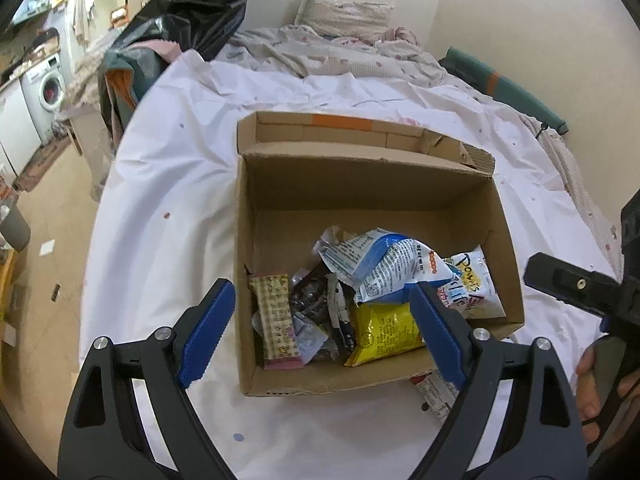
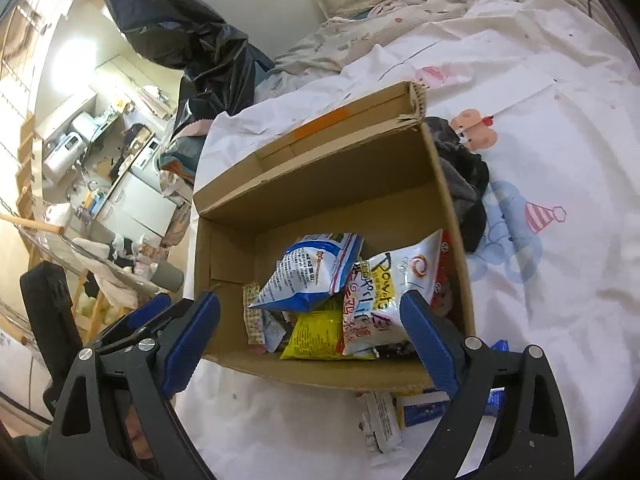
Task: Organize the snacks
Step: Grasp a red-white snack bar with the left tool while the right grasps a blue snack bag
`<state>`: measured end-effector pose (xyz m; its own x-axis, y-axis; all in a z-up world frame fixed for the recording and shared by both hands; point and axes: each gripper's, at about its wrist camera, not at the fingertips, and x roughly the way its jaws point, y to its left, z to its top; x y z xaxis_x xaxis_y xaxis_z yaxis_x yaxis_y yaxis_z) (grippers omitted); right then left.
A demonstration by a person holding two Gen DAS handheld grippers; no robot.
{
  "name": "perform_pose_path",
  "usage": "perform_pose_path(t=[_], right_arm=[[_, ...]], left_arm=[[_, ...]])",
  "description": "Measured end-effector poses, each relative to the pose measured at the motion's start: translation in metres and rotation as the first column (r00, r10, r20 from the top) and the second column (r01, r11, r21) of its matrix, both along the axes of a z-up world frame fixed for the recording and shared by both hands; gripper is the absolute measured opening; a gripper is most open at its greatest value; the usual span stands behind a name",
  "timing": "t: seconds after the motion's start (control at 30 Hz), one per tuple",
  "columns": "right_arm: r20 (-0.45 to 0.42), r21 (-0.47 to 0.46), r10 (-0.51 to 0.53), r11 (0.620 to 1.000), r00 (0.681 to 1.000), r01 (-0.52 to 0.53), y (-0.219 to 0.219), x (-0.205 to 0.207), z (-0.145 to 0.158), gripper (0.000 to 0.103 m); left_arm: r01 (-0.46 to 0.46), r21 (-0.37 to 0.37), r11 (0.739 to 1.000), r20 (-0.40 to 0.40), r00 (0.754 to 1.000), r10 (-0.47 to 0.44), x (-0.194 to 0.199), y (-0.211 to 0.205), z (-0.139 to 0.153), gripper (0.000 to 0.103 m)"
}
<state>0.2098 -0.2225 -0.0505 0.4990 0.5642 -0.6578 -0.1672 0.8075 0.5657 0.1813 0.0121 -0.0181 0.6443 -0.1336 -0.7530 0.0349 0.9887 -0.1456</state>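
An open cardboard box (image 1: 360,188) (image 2: 320,184) stands on a white bedsheet. In it lie a blue-and-white snack bag (image 1: 380,264) (image 2: 312,268), a white bag with handwriting-style print (image 1: 472,280) (image 2: 384,292), a yellow packet (image 1: 384,332) (image 2: 316,336), a dark wrapper (image 1: 312,304) and a checked pink bar (image 1: 276,316). My left gripper (image 1: 320,312) hangs open over the box's near edge, nothing between its fingers. My right gripper (image 2: 312,324) is open too, above the near wall, holding nothing. More packets (image 2: 384,420) (image 1: 436,392) lie on the sheet just in front of the box.
A dark cloth (image 2: 464,184) is bunched against the box's right side. A black plastic bag (image 1: 192,4) and crumpled bedding (image 1: 340,48) sit beyond the box. The bed edge drops to the floor on the left, with a washing machine (image 1: 48,88) further off. A hand (image 1: 596,384) holds the other gripper's handle.
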Motion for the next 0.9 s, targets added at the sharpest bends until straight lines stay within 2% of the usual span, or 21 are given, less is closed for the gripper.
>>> perform_pose_path(t=[0.17, 0.33, 0.63, 0.77, 0.9], right_arm=[[0.001, -0.007, -0.049, 0.999, 0.999, 0.049, -0.013, -0.011, 0.004, 0.093], [-0.006, -0.032, -0.075, 0.997, 0.997, 0.075, -0.021, -0.023, 0.005, 0.093], [-0.085, -0.05, -0.158, 0.987, 0.984, 0.154, -0.049, -0.056, -0.01, 0.094], [-0.116, -0.096, -0.187, 0.98, 0.976, 0.176, -0.058, -0.066, -0.019, 0.094], [-0.229, -0.222, -0.219, 0.96, 0.948, 0.168, -0.061, -0.065, -0.047, 0.094]], left_arm=[[-0.011, 0.013, 1.0, 0.024, 1.0, 0.01, -0.006, 0.006, 0.007, 0.087], [-0.051, -0.025, 0.998, 0.019, 0.999, 0.051, -0.011, 0.019, 0.013, 0.087], [-0.097, -0.026, 0.995, -0.01, 0.995, 0.097, -0.032, 0.024, 0.009, 0.087], [-0.088, -0.025, 0.996, -0.036, 0.996, 0.087, -0.042, 0.015, 0.001, 0.087], [-0.084, -0.013, 0.996, -0.073, 0.994, 0.083, -0.051, 0.007, -0.006, 0.087]])
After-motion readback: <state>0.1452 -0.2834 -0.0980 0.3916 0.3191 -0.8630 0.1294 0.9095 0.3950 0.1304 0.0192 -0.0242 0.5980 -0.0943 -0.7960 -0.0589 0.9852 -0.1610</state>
